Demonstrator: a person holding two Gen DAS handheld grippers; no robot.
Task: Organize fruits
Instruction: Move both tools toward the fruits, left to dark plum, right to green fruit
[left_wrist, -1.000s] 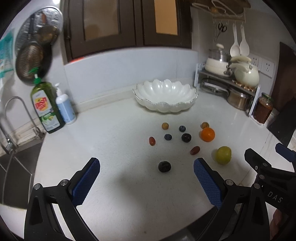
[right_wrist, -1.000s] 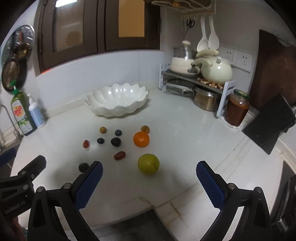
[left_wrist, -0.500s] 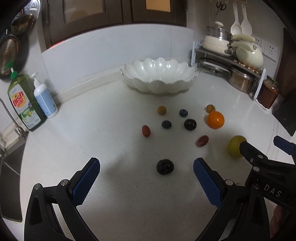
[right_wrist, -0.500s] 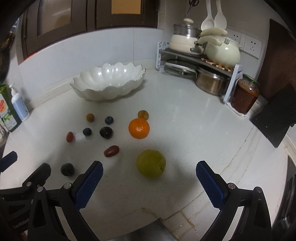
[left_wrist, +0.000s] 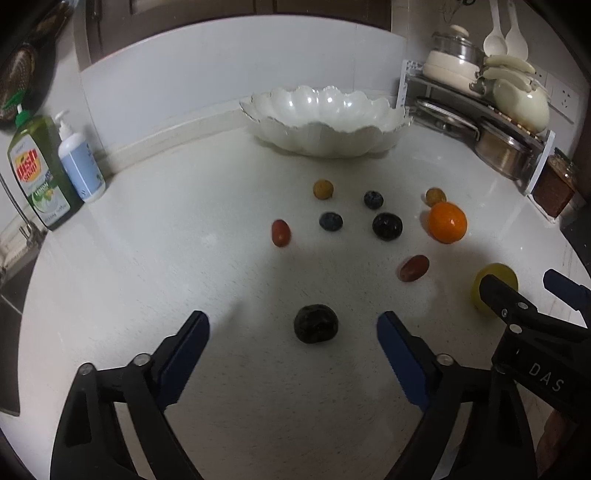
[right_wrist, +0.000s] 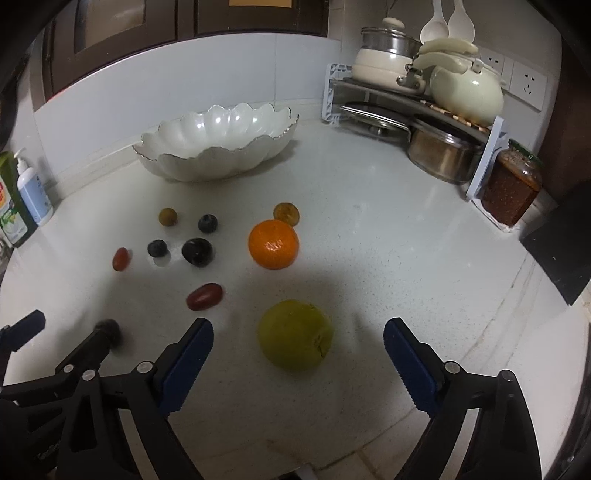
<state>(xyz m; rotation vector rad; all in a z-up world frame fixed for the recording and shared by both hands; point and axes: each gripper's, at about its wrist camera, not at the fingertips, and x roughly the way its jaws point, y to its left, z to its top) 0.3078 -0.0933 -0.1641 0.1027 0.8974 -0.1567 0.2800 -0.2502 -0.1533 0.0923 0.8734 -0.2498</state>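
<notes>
White counter (left_wrist: 184, 258) fills more of both views than a second ago: you have brought both grippers lower and closer to the fruit, and the bowl (left_wrist: 325, 122) now sits higher in each view.

Your left gripper (left_wrist: 293, 334) has just been closing a little; its blue fingers (left_wrist: 188, 347) are still spread wide, touching nothing. A dark wrinkled fruit (left_wrist: 316, 324) lies on the counter between them, clear of both pads. It is roundish, with no long axis you can read.

Your right gripper (right_wrist: 297, 341) has also just been closing slightly, fingers (right_wrist: 410, 365) still spread. The green fruit (right_wrist: 294, 334) sits between them, nearer the left pad, untouched. Its stem dimple faces right and slightly toward the camera.

Fruit still loose on the counter, none in the bowl:
- orange (right_wrist: 273, 243), dimple facing the camera;
- red oval fruit (right_wrist: 204, 296), long axis running left to right, right end tilted slightly away;
- second red oval (left_wrist: 280, 232), long axis pointing roughly away from the left camera;
- two small blue berries (left_wrist: 330, 221), a dark plum (left_wrist: 386, 226) and two small yellow-brown fruits (left_wrist: 323, 189).
</notes>
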